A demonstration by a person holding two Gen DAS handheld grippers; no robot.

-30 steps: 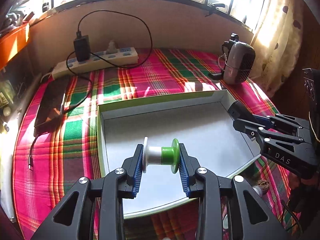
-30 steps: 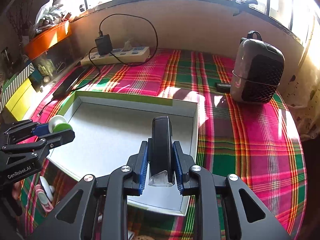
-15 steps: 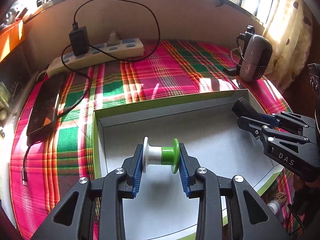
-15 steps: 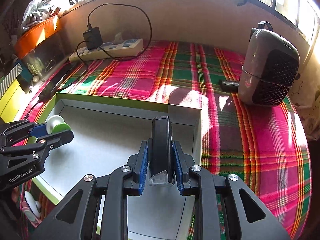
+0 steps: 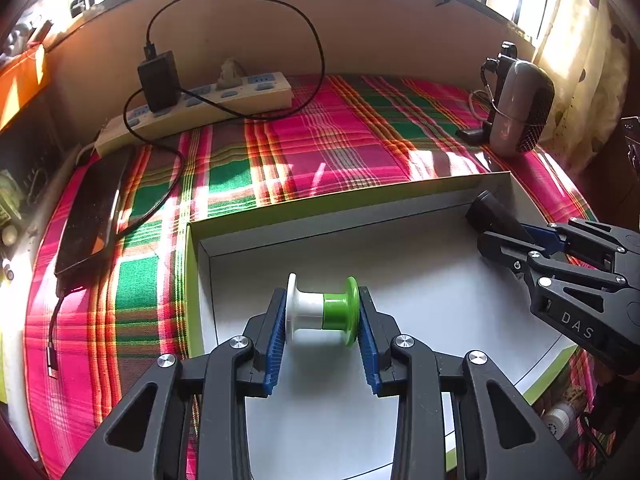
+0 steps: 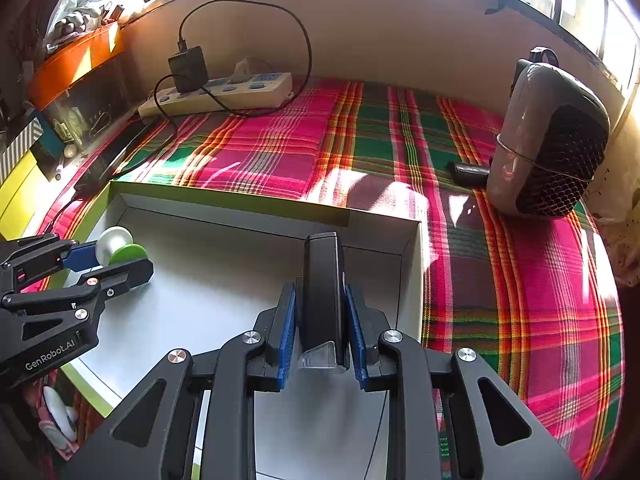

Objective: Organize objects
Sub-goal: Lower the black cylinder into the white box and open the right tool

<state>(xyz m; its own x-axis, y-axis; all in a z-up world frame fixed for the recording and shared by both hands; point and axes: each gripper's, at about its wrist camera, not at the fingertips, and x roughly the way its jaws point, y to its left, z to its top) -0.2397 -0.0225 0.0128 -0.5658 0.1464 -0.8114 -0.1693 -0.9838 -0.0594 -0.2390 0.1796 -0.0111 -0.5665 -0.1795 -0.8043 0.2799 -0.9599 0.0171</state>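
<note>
My left gripper is shut on a white and green spool and holds it over the left part of a shallow white box with a green rim. My right gripper is shut on a flat black device with a clear end, held over the box's right side. The right gripper and the black device show at the right of the left wrist view. The left gripper with the spool shows at the left of the right wrist view.
A plaid cloth covers the table. A power strip with a black charger lies at the back, a dark phone at the left, a grey speaker-like device at the back right. Small items lie beside the box's near edge.
Both grippers have moved forward over the box with their objects still held. The box's far wall and the back of the table are nearer.
</note>
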